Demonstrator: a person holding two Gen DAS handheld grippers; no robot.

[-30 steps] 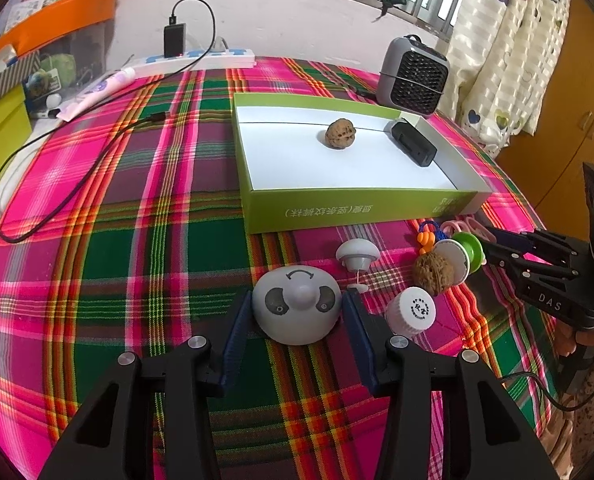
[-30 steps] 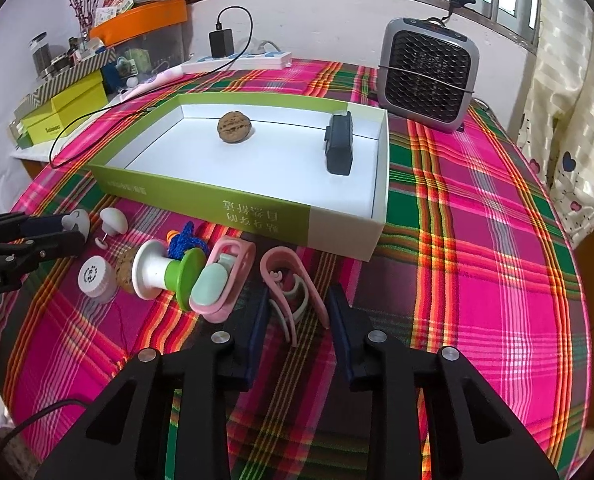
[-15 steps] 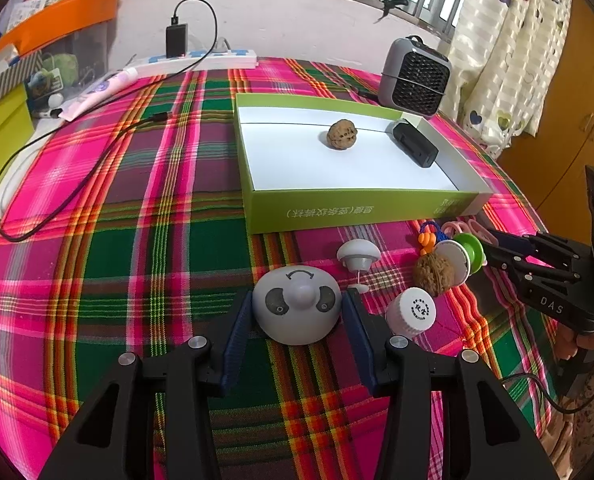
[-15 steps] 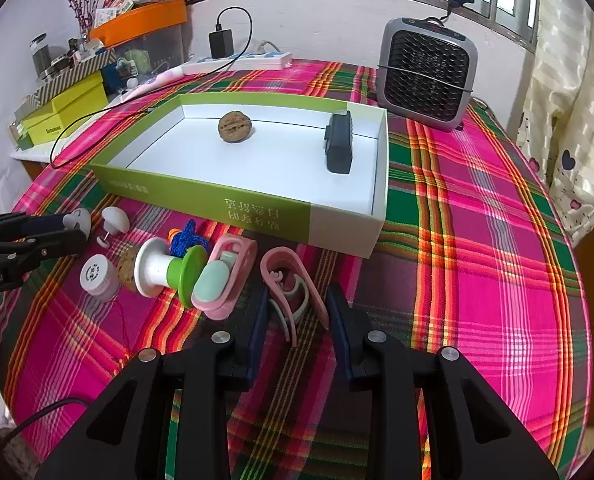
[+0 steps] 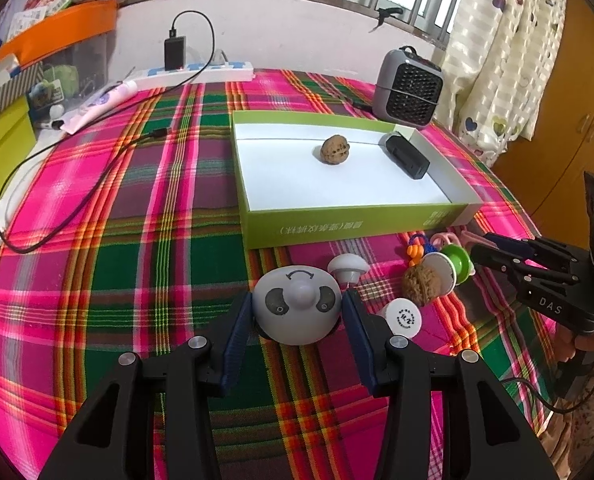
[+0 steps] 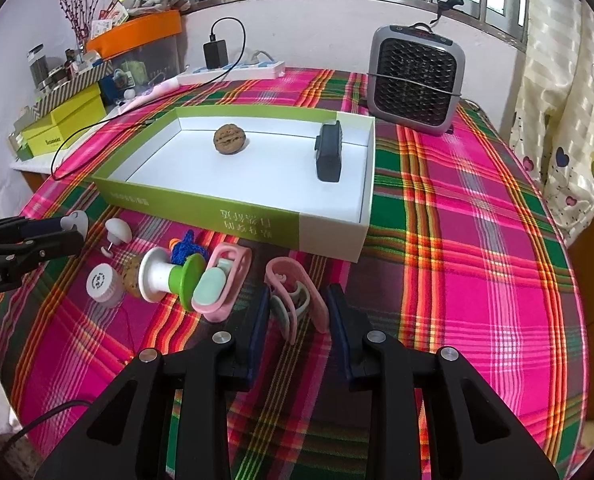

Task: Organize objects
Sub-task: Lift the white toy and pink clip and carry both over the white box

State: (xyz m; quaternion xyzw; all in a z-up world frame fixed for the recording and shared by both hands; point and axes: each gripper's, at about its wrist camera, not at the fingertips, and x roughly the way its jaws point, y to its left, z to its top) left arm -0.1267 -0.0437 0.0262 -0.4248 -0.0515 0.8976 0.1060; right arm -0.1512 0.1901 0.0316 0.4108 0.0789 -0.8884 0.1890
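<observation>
My left gripper (image 5: pixel 297 312) has closed in a little on the grey panda-faced dome (image 5: pixel 297 305): a second ago there was a sliver of plaid between each blue pad and its sides, and now both of my fingers (image 5: pixel 239 330) sit right against it. My right gripper (image 6: pixel 297 312) has crept slightly forward, so the pink clip (image 6: pixel 297 296) lies a touch deeper between its fingers (image 6: pixel 343 320).
</observation>
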